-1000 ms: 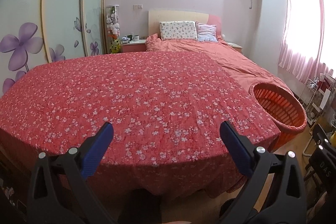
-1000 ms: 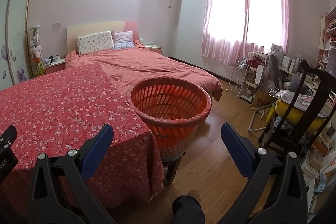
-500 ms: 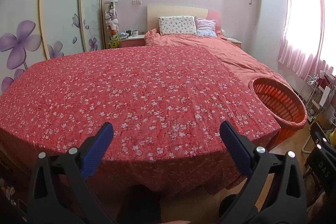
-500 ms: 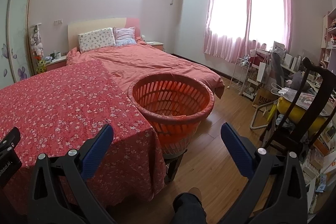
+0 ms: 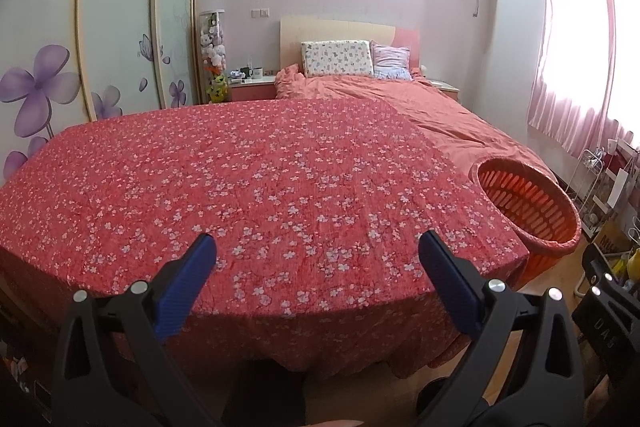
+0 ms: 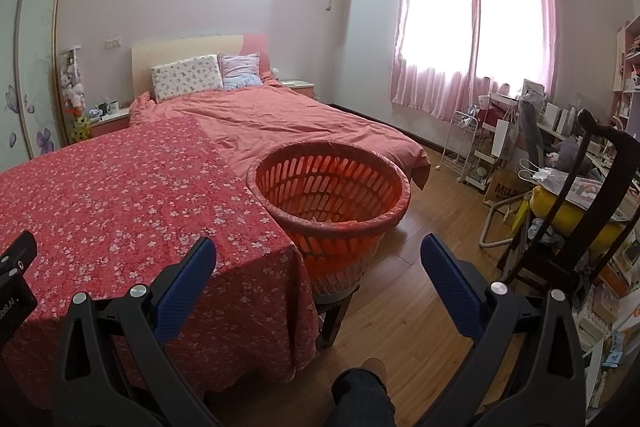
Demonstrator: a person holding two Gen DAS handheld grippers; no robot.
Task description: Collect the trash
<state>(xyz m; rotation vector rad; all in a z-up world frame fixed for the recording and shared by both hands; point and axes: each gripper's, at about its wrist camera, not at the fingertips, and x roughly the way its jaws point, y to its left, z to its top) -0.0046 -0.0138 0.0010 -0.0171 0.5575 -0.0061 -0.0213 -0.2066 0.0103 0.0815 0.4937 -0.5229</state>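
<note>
Two claws are in play, one per hand. The left claw [image 5: 316, 247] hangs with its two blue-padded fingers spread wide and nothing between them, over the near edge of the worktop [image 5: 260, 187], which is draped in a red cloth with small white flowers. The right claw [image 6: 318, 247] is likewise spread wide and holds nothing, its gap framing the wooden floor [image 6: 400, 307] and the worktop's right corner.

One orange slatted basket [image 6: 332, 195] stands just beside that right corner, raised on a dark stand [image 6: 336, 311]; a clear liner covers its rim. The left view shows only part of the basket [image 5: 528, 203], at the right edge. No loose trash can be made out on the cloth in either view.

Beyond the worktop lies one bed [image 6: 288, 119] with a salmon quilt and two pillows [image 6: 204, 77] against the headboard. Only the left view shows the wardrobe doors [image 5: 112, 39] with purple flowers in full; only the right view shows the dark chair [image 6: 592, 195], the white rack [image 6: 468, 147] and the pink-curtained window [image 6: 476, 15] whole, plus a trousered leg [image 6: 360, 399] at the bottom.

Against the frames half a second back, both cameras sit slightly lower and closer: the basket looms larger in the right view, and both claws are spread just as wide.
</note>
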